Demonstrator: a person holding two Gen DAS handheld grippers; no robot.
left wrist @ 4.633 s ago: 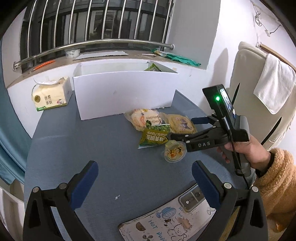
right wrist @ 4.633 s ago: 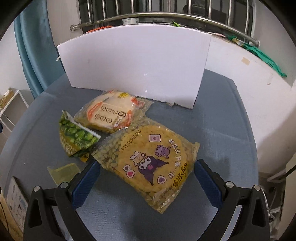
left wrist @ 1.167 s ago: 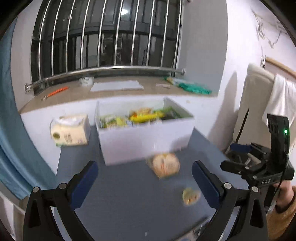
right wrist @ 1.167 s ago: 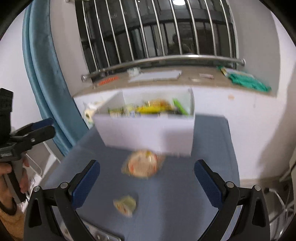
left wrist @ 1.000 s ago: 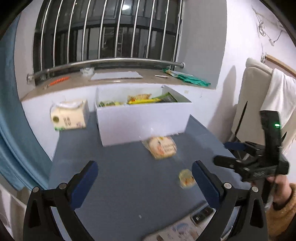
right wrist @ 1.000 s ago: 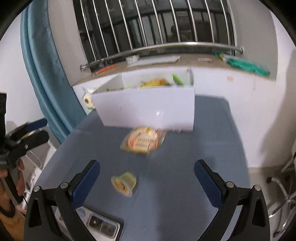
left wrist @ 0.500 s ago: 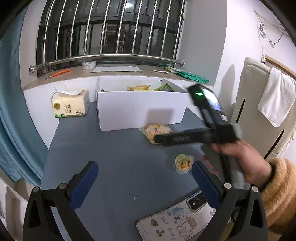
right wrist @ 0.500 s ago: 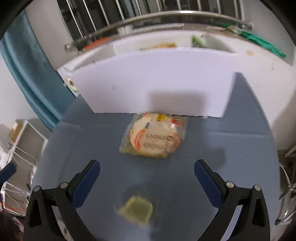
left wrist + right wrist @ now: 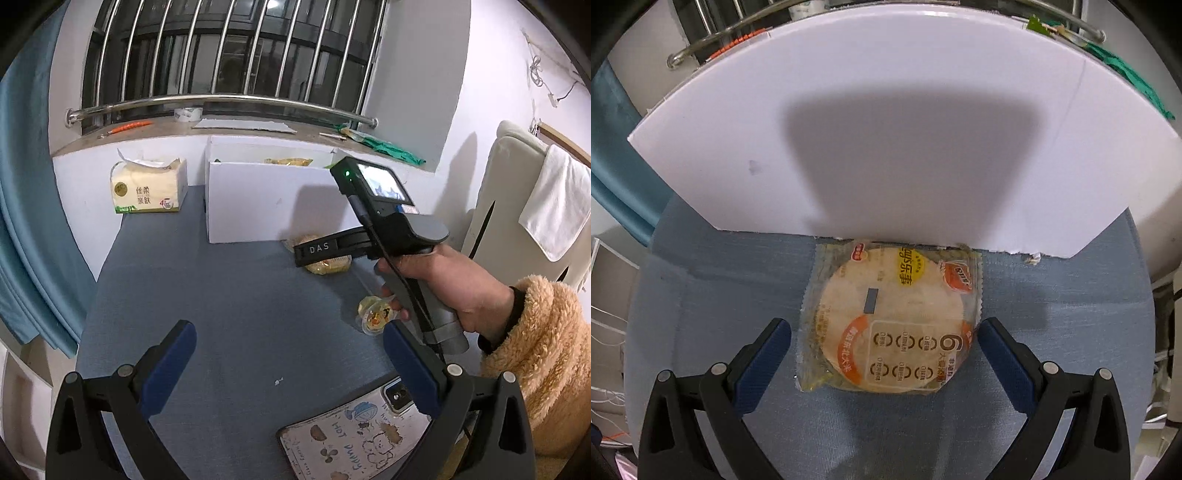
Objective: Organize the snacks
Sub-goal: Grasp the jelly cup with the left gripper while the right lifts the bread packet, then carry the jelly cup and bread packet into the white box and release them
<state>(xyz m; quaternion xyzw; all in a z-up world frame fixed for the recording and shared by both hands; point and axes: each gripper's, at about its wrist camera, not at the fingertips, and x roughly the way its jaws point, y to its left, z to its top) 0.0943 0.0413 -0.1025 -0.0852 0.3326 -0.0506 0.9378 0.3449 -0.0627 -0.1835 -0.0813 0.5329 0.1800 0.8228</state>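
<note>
A round flat cake in a clear wrapper (image 9: 892, 325) lies on the blue table against the front wall of the white box (image 9: 886, 129). My right gripper (image 9: 884, 350) is open, its blue pads on either side of the cake's near half. In the left wrist view the cake (image 9: 327, 262) is partly hidden behind my right gripper (image 9: 314, 251), and a small jelly cup (image 9: 376, 314) lies nearer, by the hand. The white box (image 9: 273, 199) holds several snacks. My left gripper (image 9: 291, 354) is open and empty above the table's near part.
A tissue pack (image 9: 147, 188) stands left of the box by the wall. A phone in a cartoon case (image 9: 354, 435) lies at the table's near edge. A blue curtain (image 9: 22, 221) hangs left, a chair with a towel (image 9: 550, 206) right.
My right gripper has dropped from high over the table to the cake by the box, which now sits between its pads. The green and purple-printed packets no longer lie on the table.
</note>
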